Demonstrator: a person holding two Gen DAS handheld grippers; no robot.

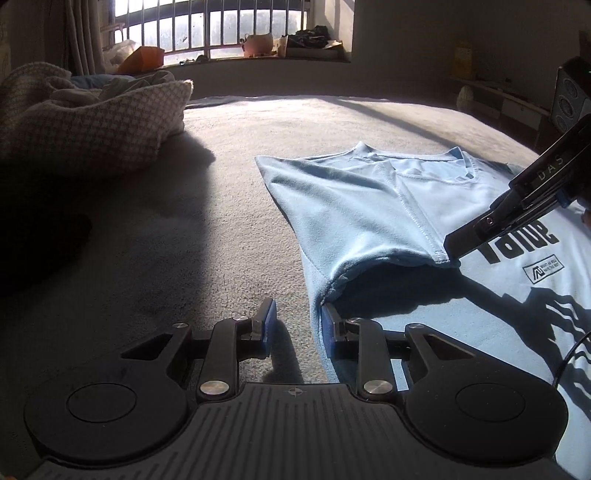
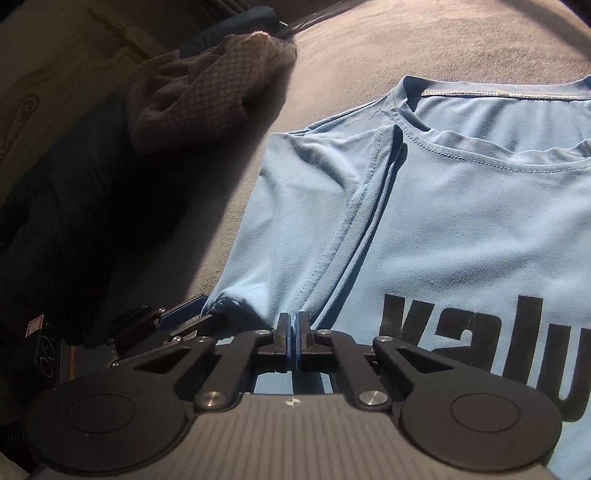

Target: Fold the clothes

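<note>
Right tool (image 2: 294, 325): low centre of the right wrist view, blue pads pressed together on the hem corner of the folded-over sleeve (image 2: 314, 221) of the light blue T-shirt (image 2: 461, 229). Same tool seen in the left wrist view as a dark bar slanting in from the right edge, tip (image 1: 456, 247) down on that sleeve end.

Left tool (image 1: 298, 321): bottom centre of the left wrist view, jaws partly apart. Right pad (image 1: 327, 325) against the shirt's left edge, just below the sleeve opening; left pad (image 1: 267, 321) over bare bedding. Whether any cloth is pinched between them: hard to tell, probably not. Also visible at lower left of the right wrist view, tips beside the sleeve's corner.

T-shirt spread flat, front up, on the grey bed cover (image 1: 240, 184); fills the right half of both views, collar (image 2: 480, 147) toward the top, black printed lettering (image 2: 461, 339) at lower right. Sleeve folded inward across the chest, its seam running diagonally.

Further out: a checked beige blanket (image 1: 92, 122) heaped at upper left of the left wrist view, a dark garment (image 2: 55, 221) along the left side of the right wrist view. Barred window (image 1: 207, 26) with clutter on its sill across the top.
</note>
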